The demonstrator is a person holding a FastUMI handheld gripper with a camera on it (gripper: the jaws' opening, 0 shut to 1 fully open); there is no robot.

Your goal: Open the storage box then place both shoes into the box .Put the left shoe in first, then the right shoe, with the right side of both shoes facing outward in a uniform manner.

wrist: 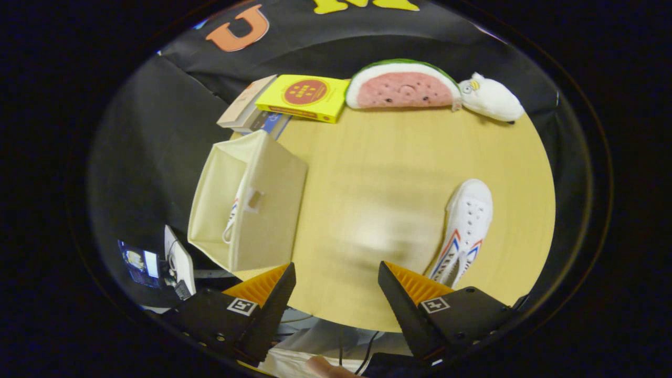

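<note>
tool (336,286) open over wood table (378,173); box (247,205) left, shoe (464,231) right.

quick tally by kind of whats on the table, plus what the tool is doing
Shoes: 2, one inside the storage box, one on the table
Storage boxes: 1
Plush toys: 2, watermelon, white one
Books: 3, yellow book on top
Total: 8
The tool is open, holding nothing.

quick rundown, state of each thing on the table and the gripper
storage box: open, one shoe inside
shoe in box: partly hidden by the box wall
shoe on table: lying on the wood, just beyond one finger
gripper: open, holding nothing
yellow book: closed, lying on other books
watermelon plush: against the booth wall
</note>
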